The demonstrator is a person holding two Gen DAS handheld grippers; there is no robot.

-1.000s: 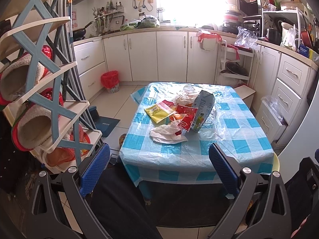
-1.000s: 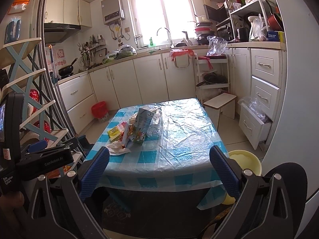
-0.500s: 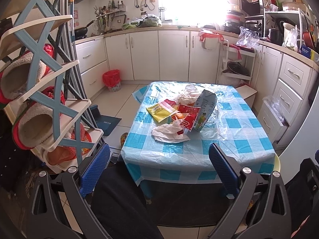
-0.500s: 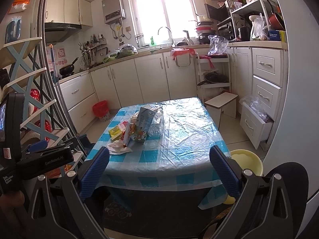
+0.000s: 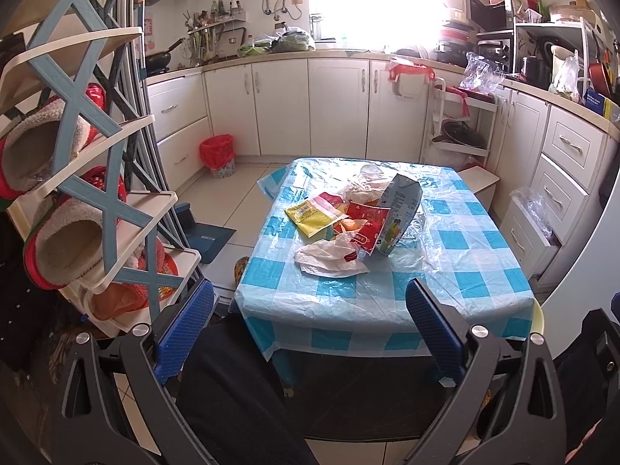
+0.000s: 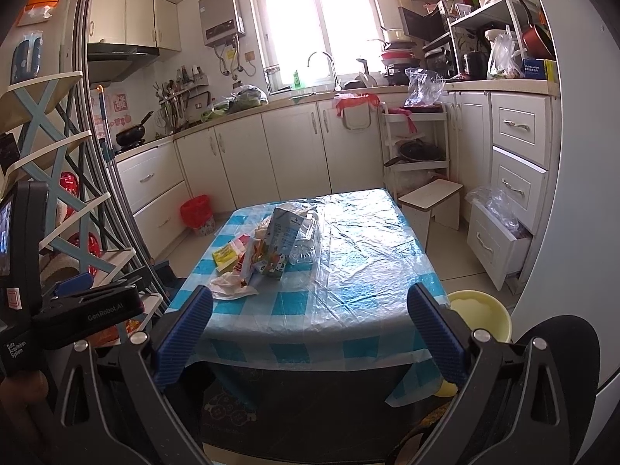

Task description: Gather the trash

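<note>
Blue-padded, both the left hand-held gripper (image 5: 308, 325) and right hand-held gripper (image 6: 310, 329) gape wide and empty, short of the blue-checked plastic-covered surface (image 5: 391, 294), where the crumpled white plastic bag (image 5: 329, 257), yellow snack wrapper (image 5: 314, 215) and pale blue milk carton (image 5: 399, 213) sit clustered, likely for easy collecting.

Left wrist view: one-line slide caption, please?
Open left gripper facing trash pile: milk carton, yellow packet, white bag on checkered table.
</note>
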